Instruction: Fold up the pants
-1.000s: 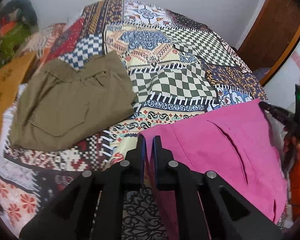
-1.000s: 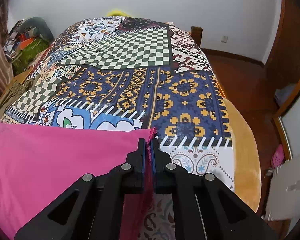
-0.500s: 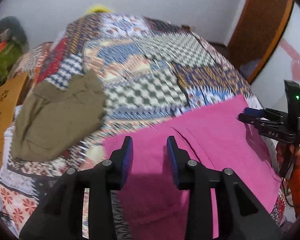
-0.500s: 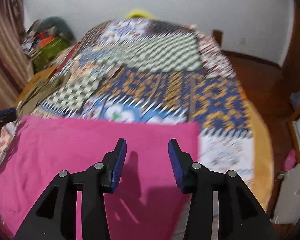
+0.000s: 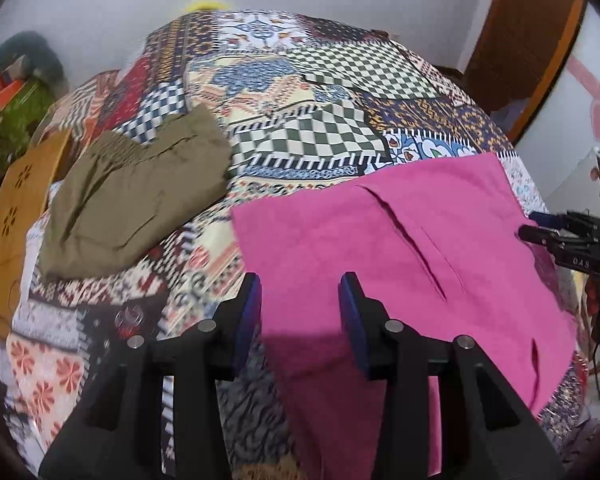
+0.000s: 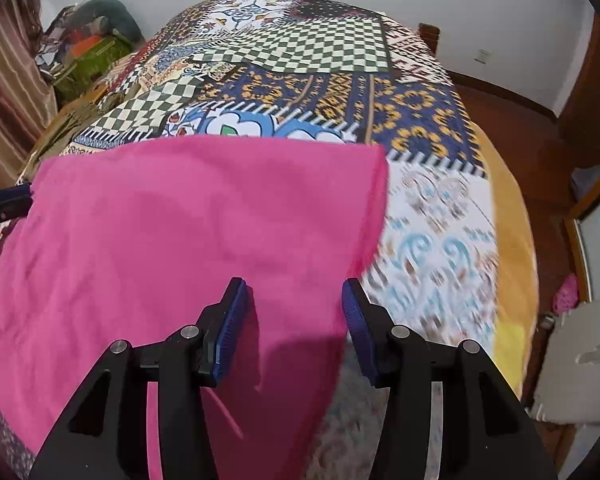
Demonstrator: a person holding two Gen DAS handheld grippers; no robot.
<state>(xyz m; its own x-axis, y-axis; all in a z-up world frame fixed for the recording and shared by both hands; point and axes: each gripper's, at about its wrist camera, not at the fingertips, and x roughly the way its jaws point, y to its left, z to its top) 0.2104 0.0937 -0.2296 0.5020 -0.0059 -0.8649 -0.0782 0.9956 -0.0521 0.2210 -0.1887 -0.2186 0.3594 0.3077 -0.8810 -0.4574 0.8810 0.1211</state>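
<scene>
At the bottom centre of the left wrist view, the left gripper (image 5: 300, 304) stands with its jaws apart, having just been opening; the pink cloth lies below the gap, but the blue pads (image 5: 249, 312) press on nothing. The right gripper (image 6: 294, 312), low in its own frame, shows the same: its jaws have just been opening and hold nothing, with pink fabric spread beneath them. Outward from both, the pink pants (image 5: 412, 256) lie as a flat, roughly rectangular panel on the patterned bedspread (image 5: 308, 128), filling the lower right of the left view and the left half of the right view, one straight edge running across the middle of each frame. A long slit-like crease crosses the fabric. This reads as a fold just laid down and released; the panel is still broad, so at least one further fold probably remains. In the left part of the left view, well apart from the pink cloth, olive pants (image 5: 136, 196) rest already folded, suggesting an earlier garment is finished.
</scene>
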